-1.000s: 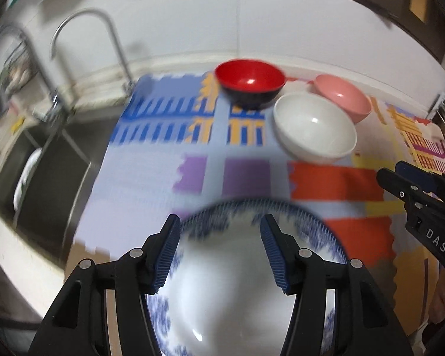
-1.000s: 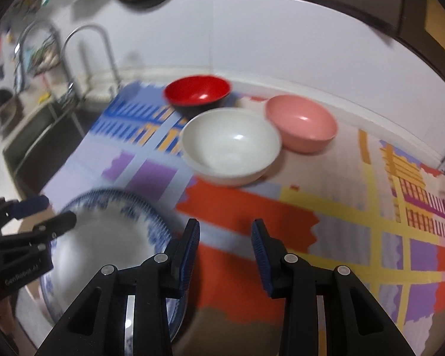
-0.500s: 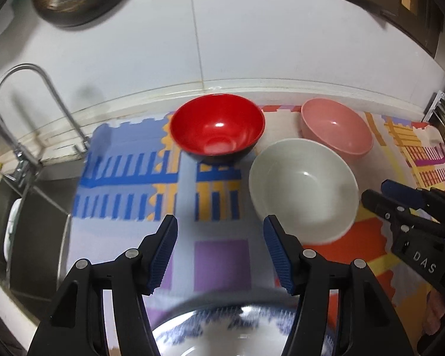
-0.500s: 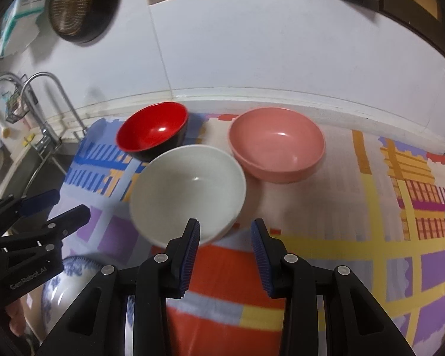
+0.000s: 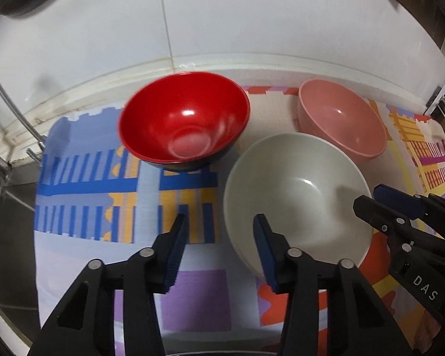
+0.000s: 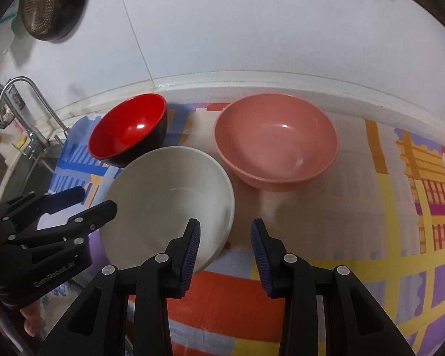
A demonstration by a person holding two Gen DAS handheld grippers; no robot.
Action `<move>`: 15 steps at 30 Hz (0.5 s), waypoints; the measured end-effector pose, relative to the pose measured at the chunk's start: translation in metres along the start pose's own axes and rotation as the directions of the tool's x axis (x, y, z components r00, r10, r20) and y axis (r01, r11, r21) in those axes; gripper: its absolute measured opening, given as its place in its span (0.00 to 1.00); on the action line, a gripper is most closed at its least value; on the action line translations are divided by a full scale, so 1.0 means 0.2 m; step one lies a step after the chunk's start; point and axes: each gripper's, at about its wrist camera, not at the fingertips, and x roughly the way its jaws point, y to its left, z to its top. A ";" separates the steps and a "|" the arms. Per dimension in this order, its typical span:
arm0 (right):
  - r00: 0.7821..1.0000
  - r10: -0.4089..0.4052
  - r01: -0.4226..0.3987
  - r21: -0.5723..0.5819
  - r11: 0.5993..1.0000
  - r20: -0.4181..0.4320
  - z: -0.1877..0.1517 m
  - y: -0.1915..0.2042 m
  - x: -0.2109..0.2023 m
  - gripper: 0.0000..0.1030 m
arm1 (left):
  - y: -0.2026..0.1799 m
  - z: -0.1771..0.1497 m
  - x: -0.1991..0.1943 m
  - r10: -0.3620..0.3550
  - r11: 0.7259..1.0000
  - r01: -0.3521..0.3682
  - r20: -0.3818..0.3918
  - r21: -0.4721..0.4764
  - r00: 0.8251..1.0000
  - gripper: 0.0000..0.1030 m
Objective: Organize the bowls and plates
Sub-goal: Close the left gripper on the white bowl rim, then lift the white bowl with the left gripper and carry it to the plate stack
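Hovering over the patterned mat (image 5: 98, 267): left gripper (image 5: 219, 237), jaws closing on nothing; right gripper (image 6: 225, 238), jaws parted, empty. Glossy red bowl (image 5: 184, 124), pink bowl (image 6: 276, 139) and white bowl (image 6: 169, 195) cluster near the mat's back edge, likely awaiting nesting.

White bowl (image 6: 169, 198) touches red bowl (image 6: 127, 129) — pink bowl (image 6: 276, 139) beside.

Both wrist views look steeply down and forward, close over the patterned surface (image 5: 192, 302) toward its back edge. They share the glossy red round bowl (image 5: 184, 124), plain white round bowl (image 6: 169, 198) and pink round bowl (image 6: 276, 139).
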 end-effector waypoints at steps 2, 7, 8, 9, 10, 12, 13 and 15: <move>1.000 0.002 -0.002 0.001 1.000 -0.011 0.00 0.00 0.02 0.29 | -0.01 0.01 0.03 -0.017 1.000 0.017 -0.017 -0.002 1.000 0.35; 1.000 0.013 -0.013 0.008 1.000 -0.027 0.00 -0.01 0.05 0.18 | -0.02 0.01 0.07 -0.044 0.999 0.044 -0.041 -0.008 0.998 0.18; 0.999 0.017 -0.016 0.008 1.000 -0.028 0.00 -0.01 0.05 0.15 | -0.02 0.01 0.07 -0.047 0.999 0.047 -0.043 -0.011 0.998 0.15; 1.000 0.016 -0.016 0.007 1.000 -0.027 0.00 0.00 0.05 0.13 | -0.02 0.02 0.08 -0.043 0.999 0.043 -0.044 -0.014 0.998 0.14; 1.000 0.015 -0.015 0.005 1.000 -0.024 0.00 0.00 0.05 0.13 | -0.02 0.02 0.08 -0.038 0.999 0.038 -0.042 -0.015 0.998 0.14; 1.000 0.012 -0.012 0.007 1.000 -0.023 0.00 0.00 0.05 0.12 | -0.03 0.01 0.07 -0.030 0.999 0.030 -0.048 -0.013 0.998 0.13; 1.000 0.014 -0.013 0.012 1.000 -0.023 0.00 0.00 0.05 0.12 | -0.04 0.01 0.06 -0.031 0.999 0.030 -0.047 -0.013 0.998 0.13; 1.000 0.010 -0.010 0.015 1.000 -0.029 0.00 0.00 0.05 0.12 | -0.05 0.02 0.06 -0.028 1.000 0.028 -0.046 -0.008 0.999 0.13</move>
